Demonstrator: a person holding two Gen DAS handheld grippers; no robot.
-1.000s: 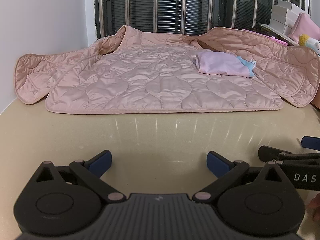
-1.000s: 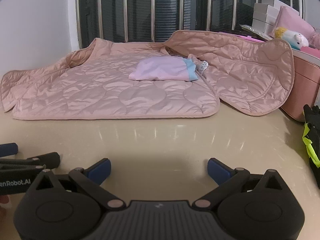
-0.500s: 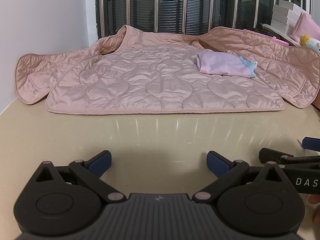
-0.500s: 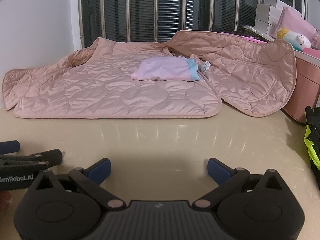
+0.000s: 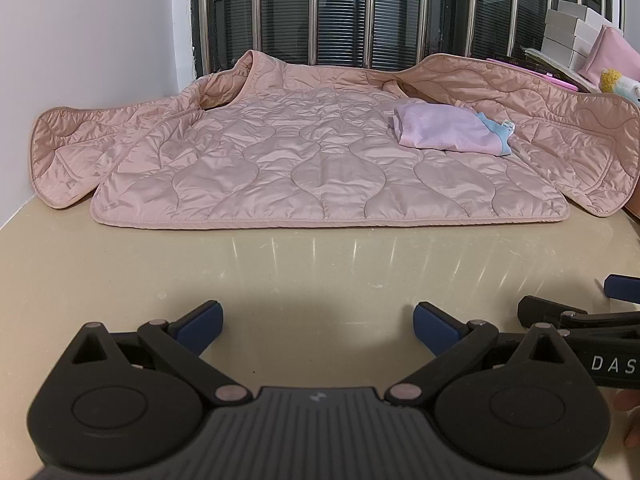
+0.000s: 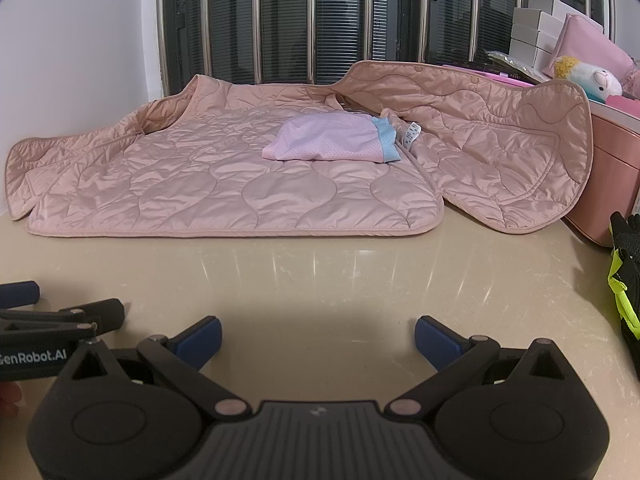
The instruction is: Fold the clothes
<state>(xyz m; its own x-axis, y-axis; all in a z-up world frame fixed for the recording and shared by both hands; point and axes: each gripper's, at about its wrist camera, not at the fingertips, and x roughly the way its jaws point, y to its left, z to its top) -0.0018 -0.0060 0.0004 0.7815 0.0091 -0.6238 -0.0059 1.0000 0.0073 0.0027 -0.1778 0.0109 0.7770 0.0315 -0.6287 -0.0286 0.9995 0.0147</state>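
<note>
A pink quilted jacket (image 5: 312, 168) lies spread open, lining up, at the back of the beige table; it also shows in the right wrist view (image 6: 224, 188). A folded lilac garment with a blue band (image 5: 448, 132) rests on its right half, also seen from the right wrist (image 6: 332, 140). My left gripper (image 5: 318, 322) is open and empty over bare table, well short of the jacket's hem. My right gripper (image 6: 318, 334) is open and empty beside it, also short of the hem.
A white wall (image 5: 80, 40) bounds the left. A barred window (image 5: 360, 12) is behind. At the right stand a pink box (image 6: 608, 172), white boxes (image 6: 536, 28), a plush toy (image 6: 584, 76) and a black and yellow glove (image 6: 626, 272).
Both grippers have crept slightly forward toward the jacket; the jacket sits a little lower and larger in view. Jaws stay open.
</note>
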